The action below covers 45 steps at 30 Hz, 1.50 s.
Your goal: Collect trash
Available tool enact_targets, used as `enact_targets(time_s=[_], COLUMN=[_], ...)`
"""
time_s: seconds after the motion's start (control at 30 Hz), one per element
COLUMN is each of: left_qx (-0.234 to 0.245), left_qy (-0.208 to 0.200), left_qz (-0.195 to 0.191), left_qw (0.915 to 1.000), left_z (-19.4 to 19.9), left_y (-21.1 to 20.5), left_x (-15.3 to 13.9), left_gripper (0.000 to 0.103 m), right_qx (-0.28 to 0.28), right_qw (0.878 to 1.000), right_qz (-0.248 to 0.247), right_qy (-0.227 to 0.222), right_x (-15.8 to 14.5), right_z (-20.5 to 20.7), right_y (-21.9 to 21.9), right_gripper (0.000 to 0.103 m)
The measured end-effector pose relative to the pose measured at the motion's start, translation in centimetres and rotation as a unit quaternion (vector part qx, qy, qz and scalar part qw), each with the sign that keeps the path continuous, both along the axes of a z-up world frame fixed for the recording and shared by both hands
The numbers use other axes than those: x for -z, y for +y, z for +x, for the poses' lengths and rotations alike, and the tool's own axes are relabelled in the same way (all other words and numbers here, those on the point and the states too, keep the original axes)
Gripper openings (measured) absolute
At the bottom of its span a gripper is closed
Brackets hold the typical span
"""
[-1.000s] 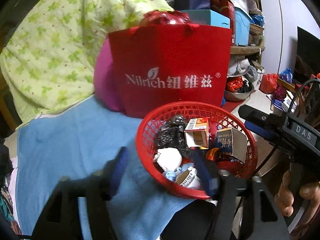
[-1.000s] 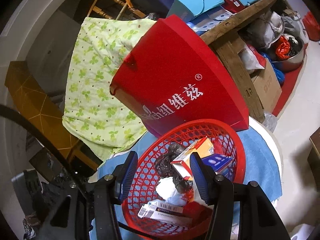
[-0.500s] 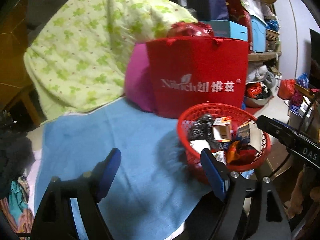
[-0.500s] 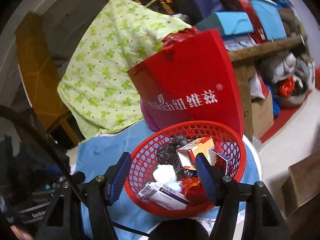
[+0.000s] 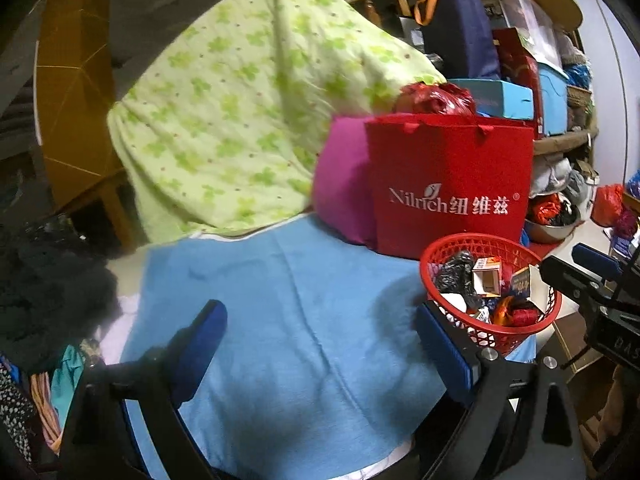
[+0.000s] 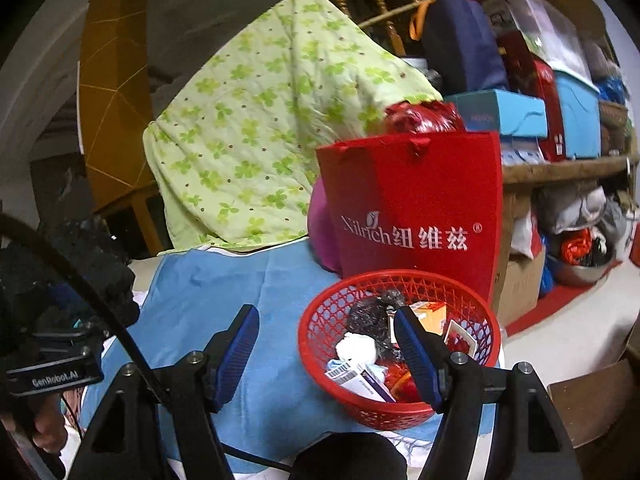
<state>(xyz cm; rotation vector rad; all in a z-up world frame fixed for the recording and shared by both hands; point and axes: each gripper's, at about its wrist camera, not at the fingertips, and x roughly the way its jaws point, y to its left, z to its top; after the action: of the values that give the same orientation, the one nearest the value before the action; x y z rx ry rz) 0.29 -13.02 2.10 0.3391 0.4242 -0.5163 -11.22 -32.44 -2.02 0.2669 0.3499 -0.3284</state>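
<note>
A blue towel (image 5: 304,320) covers the desk. On it stand a red mesh basket (image 5: 490,336) of trash, a red Nilrich paper bag (image 5: 452,184) just behind, and a magenta cushion (image 5: 344,188) beside that.

the left gripper (image 5: 320,344) has a black frame with blue ribbed pads (image 5: 202,344) and silver screws. the right gripper (image 6: 326,350) looks the same; a black cable (image 6: 80,280) curves past it. the white marking "genrobot.ai" stands on the left gripper's black body in the right wrist view.
</note>
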Motion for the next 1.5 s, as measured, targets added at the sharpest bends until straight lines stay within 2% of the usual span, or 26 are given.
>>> enact_targets(time_s=[0.2,0.27,0.63,1.0,1.1,1.5], left_qx=[-0.025,-0.028,-0.057,-0.069,-0.072,-0.081], left_qy=[-0.004,-0.005,-0.020,-0.035,-0.043,-0.050], left_qz=[-0.011,-0.013,-0.024,-0.034,-0.037,-0.046], left_qw=[0.9996,0.9995,0.9979,0.9964,0.9958,0.9944], left_z=[-0.8,-1.1,-2.4,-3.8,-4.3,-5.0], left_y=[2.1,2.6,5.3,6.9,7.3,8.6], left_x=[-1.2,-1.5,-2.9,-3.9,-4.1,-4.7], left_gripper=[0.095,0.095,0.095,0.096,0.102,0.102], right_qx=[0.007,0.007,-0.017,-0.027,-0.027,-0.031], right_qw=[1.000,1.000,0.999,0.999,0.999,0.998], right_qz=[-0.003,-0.001,-0.024,-0.033,-0.034,-0.040], right_qy=[-0.003,-0.007,-0.016,-0.022,-0.025,-0.022], right_x=[-1.4,-1.8,-3.3,-4.3,-4.5,-5.1], right_z=[-1.4,-1.8,-2.3,-2.6,-2.8,-2.6], right_y=[1.2,1.6,4.5,6.0,6.4,7.4], right_gripper=[0.074,0.077,0.077,0.077,0.077,0.077])
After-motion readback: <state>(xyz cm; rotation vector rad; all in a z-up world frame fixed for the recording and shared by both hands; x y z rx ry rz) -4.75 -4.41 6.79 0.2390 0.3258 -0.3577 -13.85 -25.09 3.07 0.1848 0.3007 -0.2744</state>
